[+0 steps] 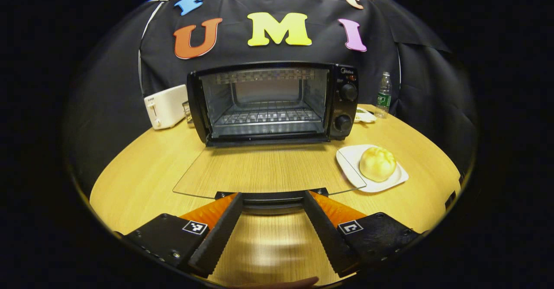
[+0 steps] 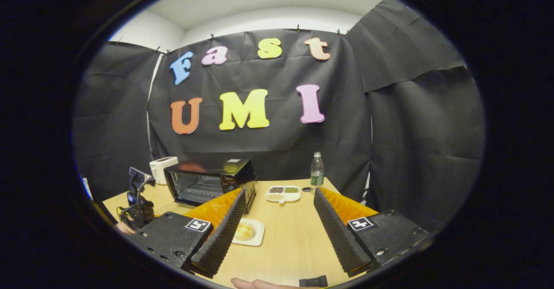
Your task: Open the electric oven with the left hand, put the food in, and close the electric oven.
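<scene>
At the bottom of the left gripper view, the left gripper (image 1: 272, 202) has its two ridged black fingers spread wide, their tips just at either end of the dark handle bar (image 1: 272, 197) of the oven door (image 1: 264, 172); whether they touch the bar is hard to tell, and they do not clamp it. The glass door lies folded down flat over the wooden table (image 1: 138, 181), so clear that the wood grain reads straight through it. Just right of the door a white square plate (image 1: 350, 157) carries a round pale-yellow bun (image 1: 378, 163). Beyond the door the electric oven (image 1: 272, 103) stands open, its wire rack (image 1: 266, 117) bare, two knobs on its right panel. A white toaster (image 1: 165, 106) sits to its left, partly hidden behind it, and a small dish (image 1: 365, 116) and a water bottle (image 1: 383, 94) stand to its right, near the wall. In the right gripper view, the right gripper (image 2: 277, 196) hangs released above the table, gripping nothing; its left finger cuts off part of the plate with the bun. Farther off, the other gripper's body shows at the left edge, dark and hard to make out. A fingertip (image 2: 253, 284) peeks in at the bottom rim.
</scene>
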`<act>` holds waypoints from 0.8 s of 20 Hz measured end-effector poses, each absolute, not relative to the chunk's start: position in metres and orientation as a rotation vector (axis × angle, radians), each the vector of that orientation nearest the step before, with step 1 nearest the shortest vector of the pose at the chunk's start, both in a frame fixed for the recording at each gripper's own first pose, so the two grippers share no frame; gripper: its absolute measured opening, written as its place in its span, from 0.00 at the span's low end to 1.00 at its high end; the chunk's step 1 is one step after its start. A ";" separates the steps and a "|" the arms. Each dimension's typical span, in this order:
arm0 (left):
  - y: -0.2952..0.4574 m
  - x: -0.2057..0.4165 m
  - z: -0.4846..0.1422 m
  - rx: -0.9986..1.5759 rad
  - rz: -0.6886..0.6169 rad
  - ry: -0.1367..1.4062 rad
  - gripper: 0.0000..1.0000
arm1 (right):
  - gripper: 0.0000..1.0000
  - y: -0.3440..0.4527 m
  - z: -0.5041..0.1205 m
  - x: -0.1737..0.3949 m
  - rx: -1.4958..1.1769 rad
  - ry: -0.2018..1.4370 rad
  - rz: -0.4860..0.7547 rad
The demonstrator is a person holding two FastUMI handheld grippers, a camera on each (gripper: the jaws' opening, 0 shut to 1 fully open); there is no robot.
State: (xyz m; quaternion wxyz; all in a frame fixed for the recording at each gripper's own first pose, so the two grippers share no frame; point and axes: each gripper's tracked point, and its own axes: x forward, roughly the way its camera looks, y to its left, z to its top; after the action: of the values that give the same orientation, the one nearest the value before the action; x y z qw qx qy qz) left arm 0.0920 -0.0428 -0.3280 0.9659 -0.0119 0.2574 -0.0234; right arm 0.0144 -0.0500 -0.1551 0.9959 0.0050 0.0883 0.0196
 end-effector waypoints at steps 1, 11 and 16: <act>-0.044 0.092 -0.326 -0.020 -0.048 0.507 0.94 | 0.96 -0.050 -0.156 0.014 0.009 0.179 0.040; -0.013 0.084 -0.298 0.019 -0.003 0.404 0.94 | 0.97 -0.044 -0.176 0.016 -0.003 0.218 0.042; 0.018 0.053 -0.225 -0.060 0.044 0.264 0.89 | 0.97 -0.030 -0.193 0.023 -0.010 0.236 0.062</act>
State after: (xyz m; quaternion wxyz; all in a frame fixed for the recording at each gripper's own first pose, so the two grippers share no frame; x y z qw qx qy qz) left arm 0.0532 0.0179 -0.2255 0.9906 -0.0299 0.1316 0.0221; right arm 0.0232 -0.0298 -0.1927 0.9926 -0.0052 0.1176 0.0311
